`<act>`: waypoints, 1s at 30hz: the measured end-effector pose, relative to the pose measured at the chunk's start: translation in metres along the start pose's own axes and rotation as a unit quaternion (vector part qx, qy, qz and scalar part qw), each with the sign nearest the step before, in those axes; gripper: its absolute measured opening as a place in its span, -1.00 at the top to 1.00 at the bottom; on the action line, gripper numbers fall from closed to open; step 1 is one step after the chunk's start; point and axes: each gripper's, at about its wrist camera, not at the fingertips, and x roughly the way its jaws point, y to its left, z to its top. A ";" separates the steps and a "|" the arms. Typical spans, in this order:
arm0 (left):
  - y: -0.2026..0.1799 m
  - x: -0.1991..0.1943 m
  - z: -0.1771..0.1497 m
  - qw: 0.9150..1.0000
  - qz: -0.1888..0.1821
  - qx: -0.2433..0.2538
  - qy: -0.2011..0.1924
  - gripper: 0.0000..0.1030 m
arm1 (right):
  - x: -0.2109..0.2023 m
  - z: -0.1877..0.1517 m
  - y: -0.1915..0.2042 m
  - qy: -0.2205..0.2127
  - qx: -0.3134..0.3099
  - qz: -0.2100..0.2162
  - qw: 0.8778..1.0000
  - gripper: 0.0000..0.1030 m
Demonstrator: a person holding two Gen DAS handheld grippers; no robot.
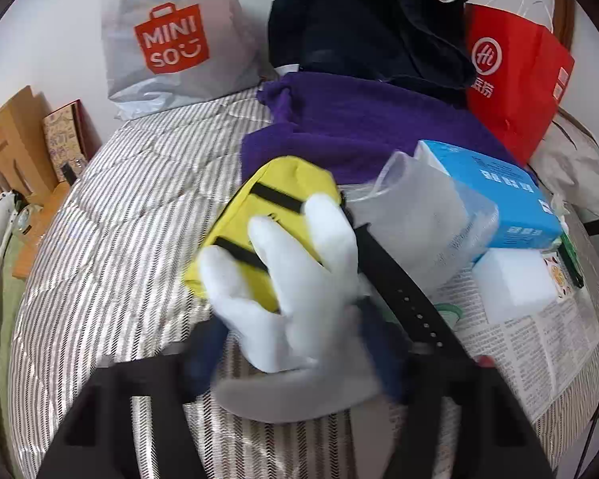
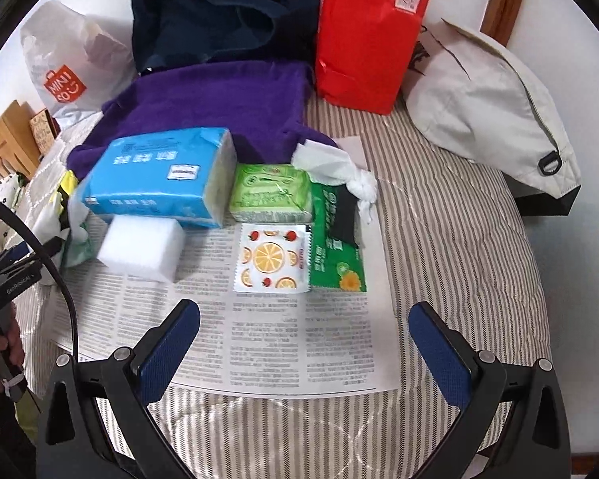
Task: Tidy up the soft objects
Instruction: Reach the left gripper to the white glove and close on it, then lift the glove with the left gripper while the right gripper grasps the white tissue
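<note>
In the left wrist view my left gripper (image 1: 295,355) is shut on a white and grey plush toy (image 1: 299,279), its blue pads (image 1: 203,359) pressing the toy's sides. Behind the toy a yellow pouch (image 1: 267,207) with black stripes lies on the striped bedcover (image 1: 119,219). Beside it runs a black strap (image 1: 411,303) with holes. My right gripper (image 2: 303,343) stands open above a newspaper (image 2: 267,343), nothing between its fingers. Ahead of it lie a blue tissue pack (image 2: 159,175), a white foam block (image 2: 139,251), a green tissue pack (image 2: 271,191) and an orange-print packet (image 2: 271,259).
A purple towel (image 2: 219,103), a dark garment (image 2: 219,12), a red paper bag (image 2: 371,28), a beige bag (image 2: 491,107) and a Miniso bag (image 2: 68,72) line the back. A green packet (image 2: 335,255) and crumpled tissue (image 2: 339,167) lie right of the packs. A clear plastic bag (image 1: 419,215) lies by the strap.
</note>
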 end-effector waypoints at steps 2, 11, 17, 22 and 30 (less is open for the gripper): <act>0.006 0.001 0.000 1.000 -0.019 -0.018 0.006 0.44 | 0.004 0.000 -0.003 0.004 0.002 -0.002 1.000 -0.99; 0.016 -0.025 -0.005 0.998 -0.043 -0.044 -0.004 0.77 | 0.010 0.003 -0.021 -0.001 0.021 -0.007 1.000 -0.99; 0.015 -0.062 0.000 0.997 -0.053 -0.043 -0.037 0.77 | 0.012 0.004 -0.033 -0.005 0.032 -0.011 0.999 -0.99; 0.008 -0.092 0.014 0.995 -0.066 -0.037 -0.072 0.77 | 0.012 0.005 -0.038 -0.006 0.040 -0.012 0.999 -0.99; -0.006 -0.119 0.035 0.992 -0.079 -0.014 -0.100 0.77 | 0.013 0.006 -0.040 -0.014 0.042 -0.003 0.999 -0.99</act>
